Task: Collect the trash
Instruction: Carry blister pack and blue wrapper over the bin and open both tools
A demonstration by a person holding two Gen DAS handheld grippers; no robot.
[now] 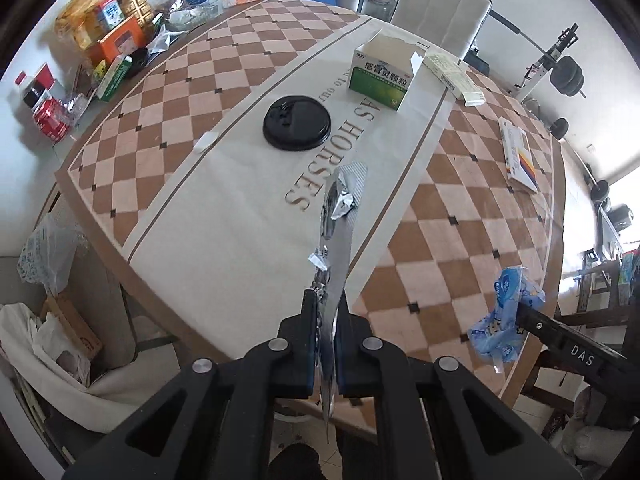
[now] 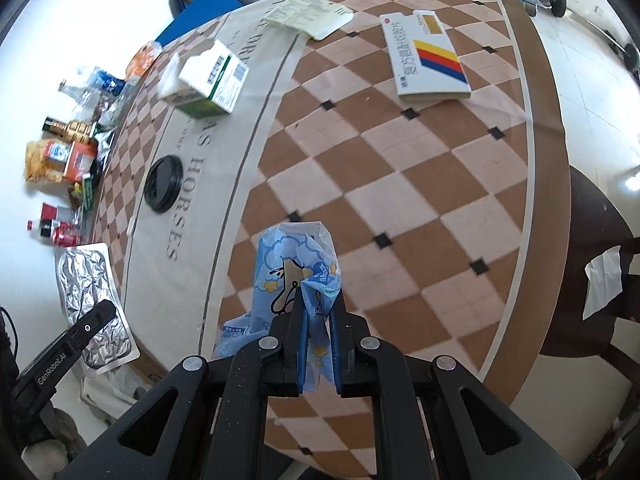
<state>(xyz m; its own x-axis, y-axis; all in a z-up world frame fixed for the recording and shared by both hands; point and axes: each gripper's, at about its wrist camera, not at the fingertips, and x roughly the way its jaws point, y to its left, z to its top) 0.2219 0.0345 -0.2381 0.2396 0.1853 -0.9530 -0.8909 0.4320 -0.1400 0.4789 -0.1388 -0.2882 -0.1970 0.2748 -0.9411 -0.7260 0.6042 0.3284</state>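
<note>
My left gripper (image 1: 326, 300) is shut on a crumpled silver foil pouch (image 1: 340, 216) and holds it edge-on above the near edge of the table. The pouch also shows flat-on in the right wrist view (image 2: 90, 292) at lower left. My right gripper (image 2: 318, 300) is shut on a blue printed plastic wrapper (image 2: 296, 264) above the checkered tablecloth (image 2: 400, 200). The wrapper shows in the left wrist view (image 1: 506, 312) at right. A black cup lid (image 1: 297, 122), an open green medicine box (image 1: 382, 74), a pale flat box (image 1: 454, 76) and a white striped box (image 1: 520, 156) lie on the table.
A bin lined with a white bag (image 1: 48, 344) stands on the floor at lower left, below the table edge. Bottles, cans and snack packs (image 1: 108, 36) crowd the table's far left corner. A white chair (image 1: 440, 4) and weights equipment (image 1: 560, 68) stand behind the table.
</note>
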